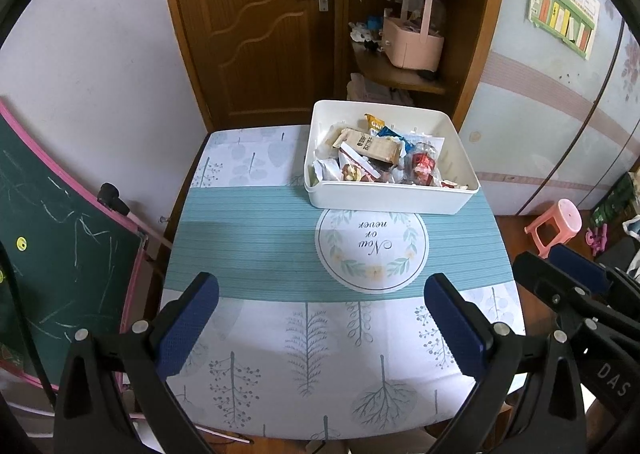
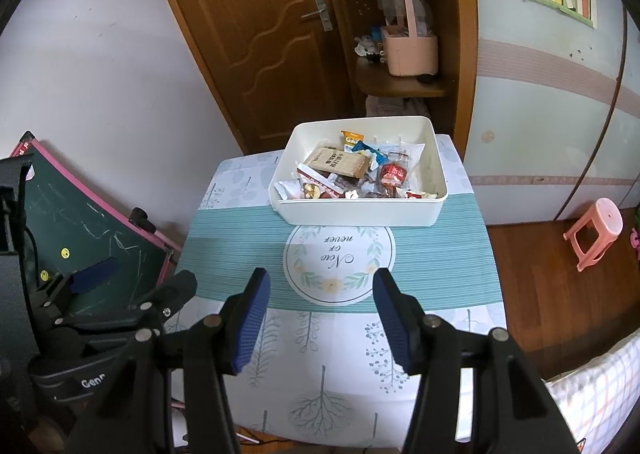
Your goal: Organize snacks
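Note:
A white rectangular box [image 1: 384,198] stands at the far right of the table, also in the right wrist view [image 2: 360,212]. It holds several wrapped snacks [image 1: 376,152], among them a tan packet [image 2: 338,162] and a red packet [image 2: 394,174]. My left gripper [image 1: 320,314] is open and empty, held above the near part of the table. My right gripper [image 2: 320,314] is open and empty, also above the near part, well short of the box. The right gripper shows at the right edge of the left wrist view [image 1: 576,274].
The small table [image 1: 248,246] has a teal and white tree-print cloth with a round "Now or never" mark [image 1: 372,250]. A green chalkboard [image 1: 52,238] leans at the left. A wooden door [image 1: 256,22] and corner shelf [image 1: 404,66] stand behind. A pink stool [image 2: 596,230] is at the right.

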Demonstrator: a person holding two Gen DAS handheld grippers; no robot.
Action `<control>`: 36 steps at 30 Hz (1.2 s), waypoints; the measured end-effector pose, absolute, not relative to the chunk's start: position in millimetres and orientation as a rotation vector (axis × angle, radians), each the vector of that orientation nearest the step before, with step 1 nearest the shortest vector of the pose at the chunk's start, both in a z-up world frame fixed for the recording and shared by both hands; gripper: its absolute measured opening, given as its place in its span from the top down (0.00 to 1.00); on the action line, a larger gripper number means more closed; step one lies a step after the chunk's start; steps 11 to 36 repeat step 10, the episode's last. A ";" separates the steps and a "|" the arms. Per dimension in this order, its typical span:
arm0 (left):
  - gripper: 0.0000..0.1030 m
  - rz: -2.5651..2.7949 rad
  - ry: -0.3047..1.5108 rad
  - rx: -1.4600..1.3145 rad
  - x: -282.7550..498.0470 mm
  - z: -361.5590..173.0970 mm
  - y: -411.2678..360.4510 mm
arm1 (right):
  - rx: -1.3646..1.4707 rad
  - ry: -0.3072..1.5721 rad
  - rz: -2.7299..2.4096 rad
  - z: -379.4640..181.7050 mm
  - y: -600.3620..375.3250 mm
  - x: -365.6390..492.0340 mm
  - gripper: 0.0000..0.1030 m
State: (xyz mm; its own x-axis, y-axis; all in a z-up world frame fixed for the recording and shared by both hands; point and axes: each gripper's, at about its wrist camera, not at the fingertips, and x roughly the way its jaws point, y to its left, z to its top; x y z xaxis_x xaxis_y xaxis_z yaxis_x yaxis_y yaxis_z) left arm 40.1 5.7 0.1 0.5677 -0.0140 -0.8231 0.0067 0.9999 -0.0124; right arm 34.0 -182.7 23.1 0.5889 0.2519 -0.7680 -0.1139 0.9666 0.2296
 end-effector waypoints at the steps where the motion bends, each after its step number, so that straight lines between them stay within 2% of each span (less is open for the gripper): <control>1: 0.01 -0.012 0.967 -0.008 39.9 0.1 5.8 | 0.163 0.919 0.214 23.1 -181.9 33.9 0.48; 36: 0.01 -0.013 0.966 -0.009 40.4 0.5 8.7 | 0.162 0.918 0.213 23.4 -182.7 34.1 0.48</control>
